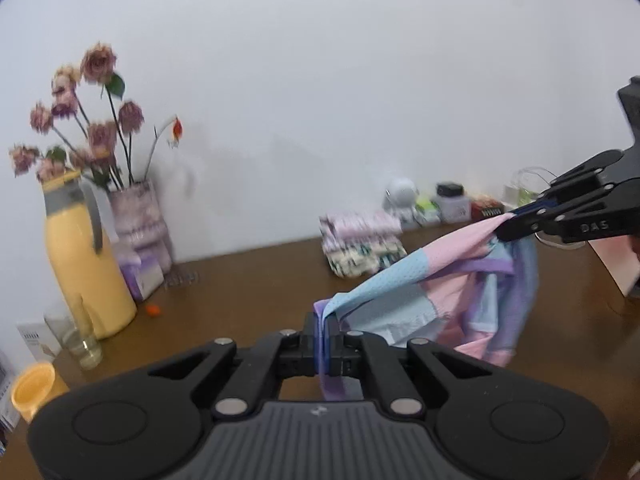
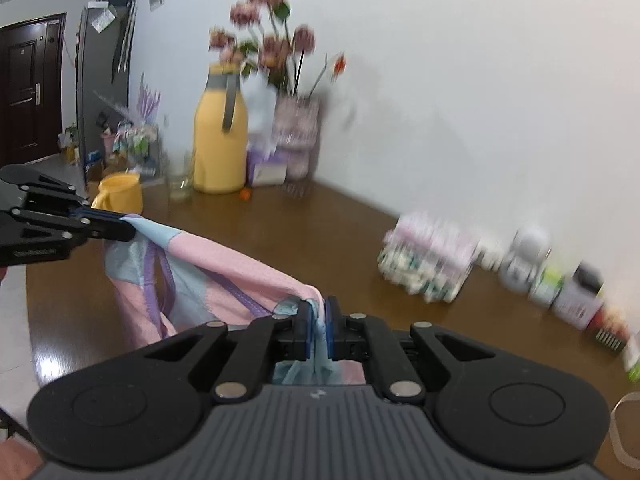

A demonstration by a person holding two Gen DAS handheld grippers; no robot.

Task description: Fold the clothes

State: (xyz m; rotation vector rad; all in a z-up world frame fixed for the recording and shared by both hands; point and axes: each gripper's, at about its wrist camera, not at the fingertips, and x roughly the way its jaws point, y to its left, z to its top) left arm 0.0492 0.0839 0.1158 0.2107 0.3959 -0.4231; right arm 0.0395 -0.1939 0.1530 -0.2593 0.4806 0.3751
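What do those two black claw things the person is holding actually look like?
Both are matte black plastic. The left gripper and right gripper have hinged link arms with silver rivets, blue pads inside the fingertips, and a ribbed grey body flanked by round black discs.

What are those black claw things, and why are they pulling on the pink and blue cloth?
Those claws are grabbers that a person holds, one in each hand. Each grabber has a small camera on it, so each picture looks out along one claw. One picture comes from the left gripper, the other from the right gripper. Both are squeezed shut on a piece of pink, blue and purple clothing, holding it up between them over the brown table so it can be folded. A folded pile of clothes already sits by the wall. There is also a yellow jug and a vase of flowers.
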